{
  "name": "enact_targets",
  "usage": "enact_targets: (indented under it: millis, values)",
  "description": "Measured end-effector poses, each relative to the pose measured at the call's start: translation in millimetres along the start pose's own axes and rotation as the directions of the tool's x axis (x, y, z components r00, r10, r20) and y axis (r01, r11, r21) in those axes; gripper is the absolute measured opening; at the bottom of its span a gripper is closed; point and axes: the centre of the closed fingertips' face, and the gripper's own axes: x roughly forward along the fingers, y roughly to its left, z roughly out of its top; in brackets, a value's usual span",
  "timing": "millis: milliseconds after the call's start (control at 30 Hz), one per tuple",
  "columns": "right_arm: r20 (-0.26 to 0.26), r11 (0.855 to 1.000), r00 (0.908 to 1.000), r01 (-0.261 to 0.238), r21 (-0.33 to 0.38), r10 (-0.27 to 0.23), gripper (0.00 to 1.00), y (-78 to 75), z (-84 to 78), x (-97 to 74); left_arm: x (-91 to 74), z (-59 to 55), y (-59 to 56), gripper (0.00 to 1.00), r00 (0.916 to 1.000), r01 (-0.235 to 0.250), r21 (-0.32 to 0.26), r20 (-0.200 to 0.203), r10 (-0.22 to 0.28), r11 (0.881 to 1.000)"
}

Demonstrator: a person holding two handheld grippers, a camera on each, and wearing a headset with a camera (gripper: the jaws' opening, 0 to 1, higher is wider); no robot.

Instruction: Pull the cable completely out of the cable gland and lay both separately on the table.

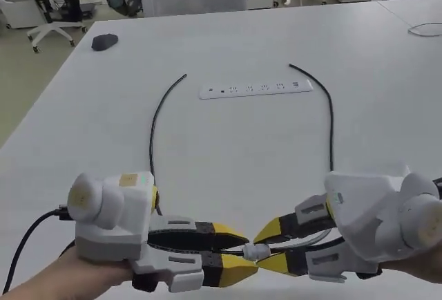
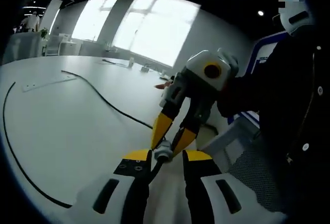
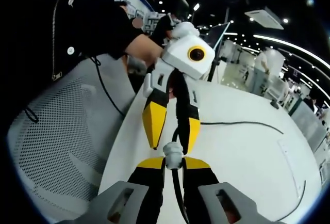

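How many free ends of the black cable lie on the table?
2: one cable end left of the power strip, the other just past its right-hand side. None seems hidden.

Free: bare table (image 1: 235, 155) open toward 12 o'clock from near-edge centre, between the cable arcs | Obstacles: cable (image 1: 152, 130) running at 10 and 2 o'clock; power strip (image 1: 255, 89) crosswise at 12, farther; mouse (image 1: 104, 41) at 11, well apart | Behind: mesh chair (image 3: 56, 131) at table edge

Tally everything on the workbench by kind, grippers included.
grippers: 2, left gripper and right gripper
black cable: 1
cable gland: 1
power strip: 1
mouse: 1
pale cable loop, far right: 1
Total: 7
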Motion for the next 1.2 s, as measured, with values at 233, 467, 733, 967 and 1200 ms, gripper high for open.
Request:
enact_targets:
  millis: [233, 467, 733, 967, 1200]
  values:
    - [-0.004, 1.000, 1.0000, 0.000, -0.013, 0.000, 0.07, 0.6, 0.9, -0.1, 1.0, -4.6, 2.4, 0.21, 0.9999, -0.008, -0.005, -0.015, 0.008, 1.000]
    - [-0.009, 1.000, 1.0000, -0.001, -0.025, 0.001, 0.07, 3.3, 0.4, -0.6, 2.5, -6.9, 1.0, 0.16, 0.9998, -0.004, -0.036, -0.022, 0.003, 0.999]
    - [-0.004, 1.000, 1.0000, 0.005, -0.006, -0.005, 0.07, 3.3, 1.4, -3.6, 3.8, -3.2, -3.2, 0.16, 0.9999, 0.001, 0.036, -0.011, -0.001, 0.999]
    - [0.009, 1.000, 0.9999, 0.009, -0.002, -0.009, 0.07, 2.4, 5.4, -6.3, 3.9, 1.4, -4.9, 0.16, 1.0000, 0.007, 0.086, 0.006, -0.008, 0.996]
    - [0.010, 1.000, 0.9999, 0.008, 0.007, -0.008, 0.07, 3.5, 5.5, -6.8, 4.3, 1.7, -7.4, 0.16, 1.0000, -0.002, 0.111, -0.006, 0.003, 0.994]
